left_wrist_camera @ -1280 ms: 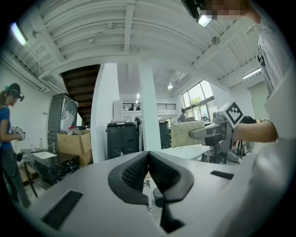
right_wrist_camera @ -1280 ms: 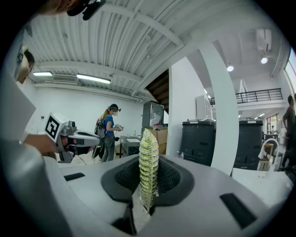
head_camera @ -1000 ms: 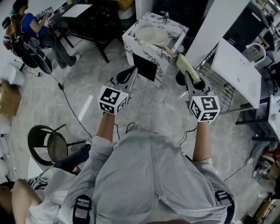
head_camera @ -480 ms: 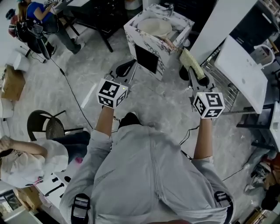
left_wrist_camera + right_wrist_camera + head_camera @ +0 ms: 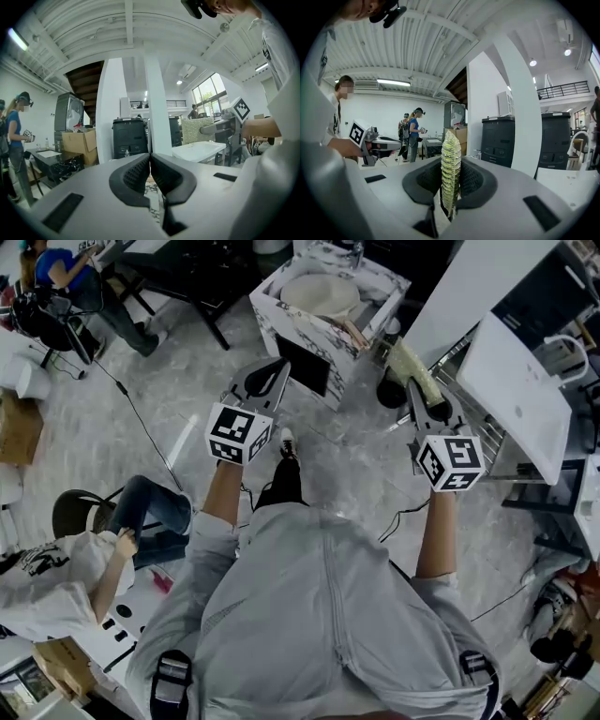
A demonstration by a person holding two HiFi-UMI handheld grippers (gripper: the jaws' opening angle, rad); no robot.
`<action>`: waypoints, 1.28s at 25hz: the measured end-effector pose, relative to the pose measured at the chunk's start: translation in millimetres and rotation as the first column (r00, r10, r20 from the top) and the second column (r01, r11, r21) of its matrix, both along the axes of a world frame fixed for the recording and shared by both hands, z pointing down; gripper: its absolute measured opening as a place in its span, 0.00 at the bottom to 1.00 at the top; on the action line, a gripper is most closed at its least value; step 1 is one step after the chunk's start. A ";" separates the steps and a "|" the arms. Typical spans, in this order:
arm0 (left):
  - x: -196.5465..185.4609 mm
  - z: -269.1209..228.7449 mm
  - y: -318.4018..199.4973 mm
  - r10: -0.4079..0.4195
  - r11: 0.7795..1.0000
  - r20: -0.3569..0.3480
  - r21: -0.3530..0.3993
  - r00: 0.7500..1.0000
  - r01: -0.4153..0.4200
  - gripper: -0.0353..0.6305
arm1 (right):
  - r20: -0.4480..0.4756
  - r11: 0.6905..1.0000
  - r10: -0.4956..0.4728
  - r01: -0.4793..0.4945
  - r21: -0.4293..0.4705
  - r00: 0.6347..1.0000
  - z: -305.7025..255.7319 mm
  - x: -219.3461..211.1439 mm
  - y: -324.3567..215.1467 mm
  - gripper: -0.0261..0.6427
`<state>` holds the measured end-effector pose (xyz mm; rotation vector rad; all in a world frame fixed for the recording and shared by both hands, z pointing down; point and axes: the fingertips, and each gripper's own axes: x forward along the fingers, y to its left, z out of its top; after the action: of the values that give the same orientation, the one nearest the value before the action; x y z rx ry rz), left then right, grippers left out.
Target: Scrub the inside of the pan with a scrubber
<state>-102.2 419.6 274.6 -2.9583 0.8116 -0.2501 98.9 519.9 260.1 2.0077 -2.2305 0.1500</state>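
Short of the pan [image 5: 321,294], our right gripper [image 5: 422,407] pinched the scrubber [image 5: 451,168], left gripper [image 5: 150,171] closed empty; firm grip mattered.

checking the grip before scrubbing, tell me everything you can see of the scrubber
The scrubber is a thin, flat, yellow-green pad with a ribbed, mesh-like surface. It stands on edge, clamped between the right gripper's fingers, and sticks out well past them. It is held in the air; only the fingers touch it.
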 end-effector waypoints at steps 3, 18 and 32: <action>5.7 2.5 -45.8 -0.003 1.000 -0.008 0.007 1.000 0.003 0.09 | -0.016 1.000 0.020 -0.020 -0.005 1.000 -0.7 9.5 -37.3 0.17; 26.5 -23.1 -280.3 0.037 0.999 -0.019 0.016 0.999 -0.036 0.09 | 0.010 0.990 0.139 -0.139 -0.022 0.990 -28.8 34.1 -254.2 0.17; 31.4 -9.7 -389.1 0.039 0.999 -0.008 -0.016 0.999 -0.040 0.09 | -0.001 0.984 0.159 -0.158 -0.079 0.987 -6.3 34.4 -369.0 0.17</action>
<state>-70.8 30.5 264.9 -2.9886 0.7547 -0.2440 133.3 150.9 253.7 2.1434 -2.0325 0.2562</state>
